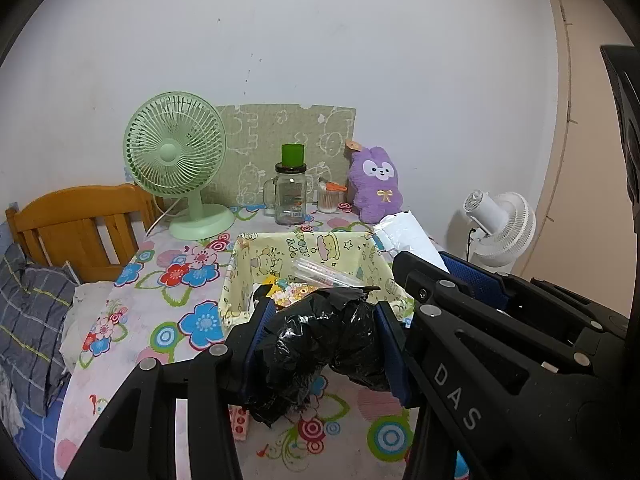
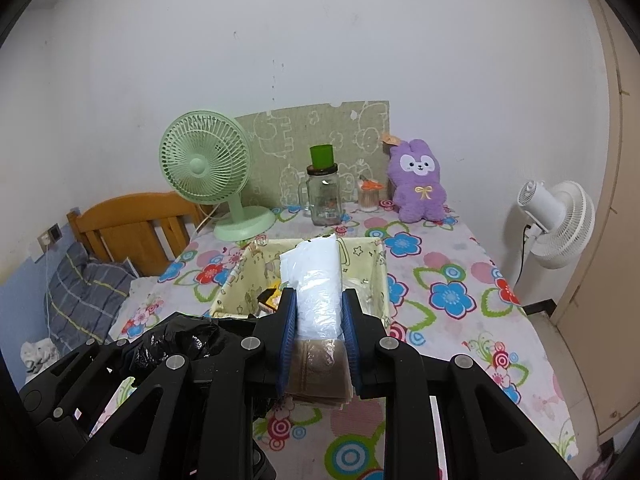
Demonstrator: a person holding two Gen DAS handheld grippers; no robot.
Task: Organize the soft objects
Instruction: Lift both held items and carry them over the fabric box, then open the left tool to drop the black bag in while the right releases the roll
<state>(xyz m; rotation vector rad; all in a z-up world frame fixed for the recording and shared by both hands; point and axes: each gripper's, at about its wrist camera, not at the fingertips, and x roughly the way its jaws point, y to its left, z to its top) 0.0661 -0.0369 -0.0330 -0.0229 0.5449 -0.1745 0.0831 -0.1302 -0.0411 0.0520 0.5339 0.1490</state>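
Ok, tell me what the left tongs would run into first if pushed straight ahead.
Probably the yellow fabric basket: the left tongs, shut on the black plastic bag, point at its near rim and contents. Depth is hard to judge.

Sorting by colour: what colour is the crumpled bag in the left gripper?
Black, glossy bag, clearest in the left wrist view.

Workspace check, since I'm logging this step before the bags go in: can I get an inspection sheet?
Surface: table in flowered cloth, against the wall.
Job's things: black plastic bag; white plastic packet; yellow fabric basket, already holding small items.
Clutter: green fan, glass jar, cotton swab tub, purple plush rabbit.
Grippers: left gripper shut on the bag; right gripper shut on the packet.
Cables: green fan's cord trails off the table edge.
Surroundings: wooden headboard, white fan, door.
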